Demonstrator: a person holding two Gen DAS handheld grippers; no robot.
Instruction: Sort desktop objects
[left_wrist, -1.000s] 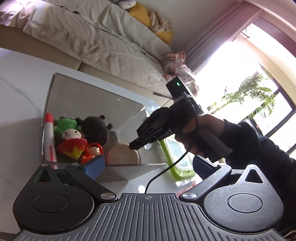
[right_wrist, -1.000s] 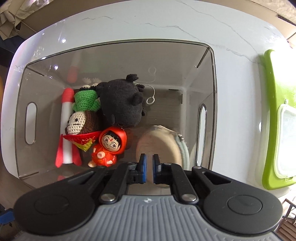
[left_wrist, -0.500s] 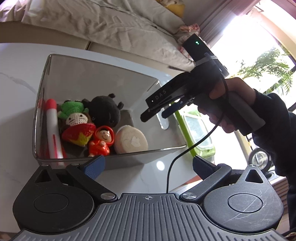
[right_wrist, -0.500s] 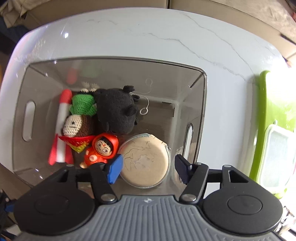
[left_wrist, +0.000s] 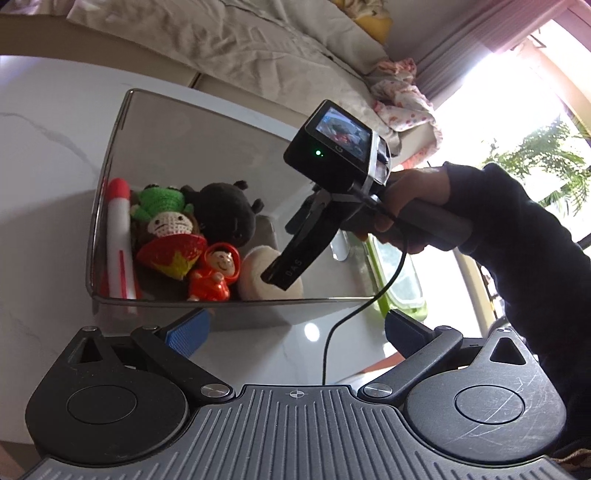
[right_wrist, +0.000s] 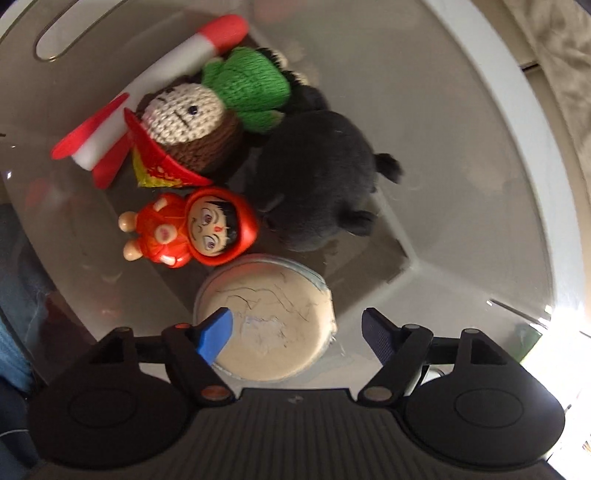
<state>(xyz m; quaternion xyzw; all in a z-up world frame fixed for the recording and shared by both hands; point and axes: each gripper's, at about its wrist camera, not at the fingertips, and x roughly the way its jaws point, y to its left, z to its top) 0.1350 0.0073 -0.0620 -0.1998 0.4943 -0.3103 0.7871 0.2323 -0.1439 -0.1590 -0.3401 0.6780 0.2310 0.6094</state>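
Note:
A clear grey bin (left_wrist: 110, 155) on the white table holds a red-and-white toy rocket (left_wrist: 119, 236), a crocheted doll with a green hat (left_wrist: 166, 221), a black plush (left_wrist: 225, 214), a red-hooded figurine (left_wrist: 216, 273) and a round beige disc (left_wrist: 258, 284). My right gripper (right_wrist: 297, 330) is open, down inside the bin, its fingers either side of the disc (right_wrist: 273, 325). It also shows in the left wrist view (left_wrist: 291, 258). My left gripper (left_wrist: 295, 330) is open and empty, in front of the bin's near wall.
A green-rimmed lidded container (left_wrist: 399, 280) lies on the table right of the bin. A bed with a beige cover (left_wrist: 221, 44) runs behind the table. A bright window (left_wrist: 517, 110) is at the right.
My right gripper opened from shut, then dropped down into the bin over the beige disc. My left gripper drew slightly nearer the bin.

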